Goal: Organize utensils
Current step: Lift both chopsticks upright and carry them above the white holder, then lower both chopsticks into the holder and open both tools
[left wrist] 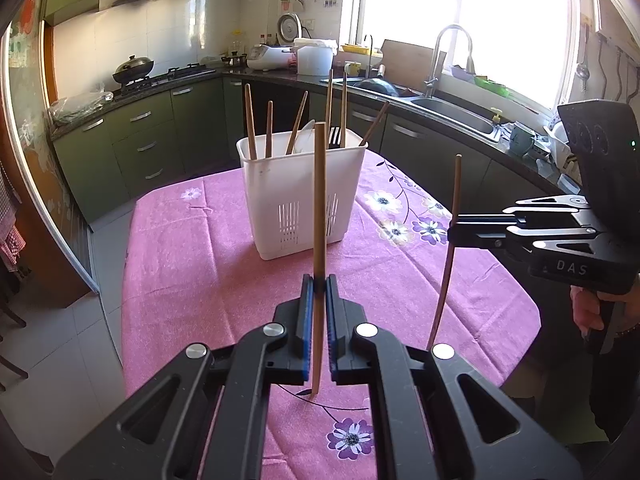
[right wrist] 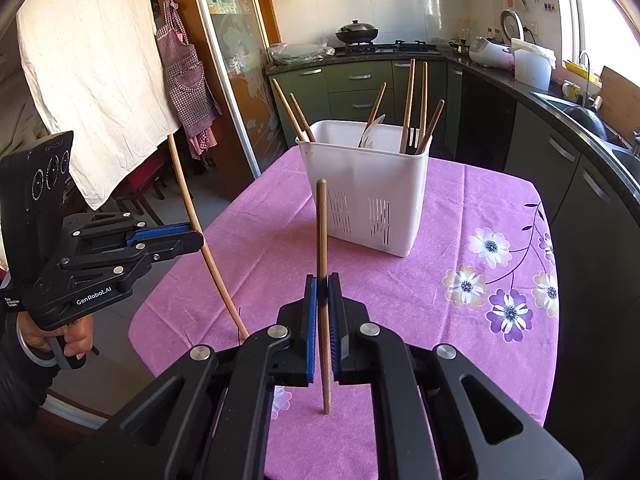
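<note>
Right tool (right wrist: 322, 280) at six o'clock is clamped tight on an upright wooden chopstick (right wrist: 322, 240), its tip down near the pink floral tabletop (right wrist: 460, 232). Over at nine o'clock, the left tool (right wrist: 196, 238) grips another chopstick (right wrist: 188, 196), leaning. At twelve o'clock, the white utensil basket (right wrist: 364, 184) stands on the cloth, several chopsticks and utensils sticking out.

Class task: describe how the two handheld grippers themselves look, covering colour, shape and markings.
Both are black, angular linkage frames with silver rivets and blue ribbed finger pads. The right gripper bears "DAS" in white and a green light on its upright block. The left gripper reads "GenRobot.AI", with three round dials above its pistol handle.
</note>
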A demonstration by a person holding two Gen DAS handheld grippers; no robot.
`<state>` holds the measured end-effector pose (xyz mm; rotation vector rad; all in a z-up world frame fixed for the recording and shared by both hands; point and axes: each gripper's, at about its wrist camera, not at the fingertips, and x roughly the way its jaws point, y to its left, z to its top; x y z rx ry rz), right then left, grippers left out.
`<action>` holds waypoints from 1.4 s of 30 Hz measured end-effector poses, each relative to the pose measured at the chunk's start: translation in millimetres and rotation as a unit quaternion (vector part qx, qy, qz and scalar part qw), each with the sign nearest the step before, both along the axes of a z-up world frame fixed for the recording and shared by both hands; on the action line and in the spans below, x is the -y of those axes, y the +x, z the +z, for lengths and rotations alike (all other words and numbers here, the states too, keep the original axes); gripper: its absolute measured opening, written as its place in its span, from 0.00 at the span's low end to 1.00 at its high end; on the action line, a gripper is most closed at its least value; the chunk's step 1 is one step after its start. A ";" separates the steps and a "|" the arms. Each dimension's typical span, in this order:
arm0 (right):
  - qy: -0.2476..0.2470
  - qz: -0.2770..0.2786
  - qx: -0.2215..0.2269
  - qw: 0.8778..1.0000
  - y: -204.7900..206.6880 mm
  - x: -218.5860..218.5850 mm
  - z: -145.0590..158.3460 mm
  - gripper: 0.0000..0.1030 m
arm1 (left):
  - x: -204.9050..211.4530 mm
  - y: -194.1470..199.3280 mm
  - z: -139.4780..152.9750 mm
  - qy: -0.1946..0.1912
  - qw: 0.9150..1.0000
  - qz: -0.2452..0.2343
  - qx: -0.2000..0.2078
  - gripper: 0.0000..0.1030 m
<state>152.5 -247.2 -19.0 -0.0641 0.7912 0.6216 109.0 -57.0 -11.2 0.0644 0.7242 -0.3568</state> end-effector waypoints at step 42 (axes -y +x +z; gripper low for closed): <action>0.060 -0.041 0.146 0.987 119.9 -1.1 193.0 0.06 | 26.8 116.0 149.3 -0.031 0.985 0.020 0.169 0.06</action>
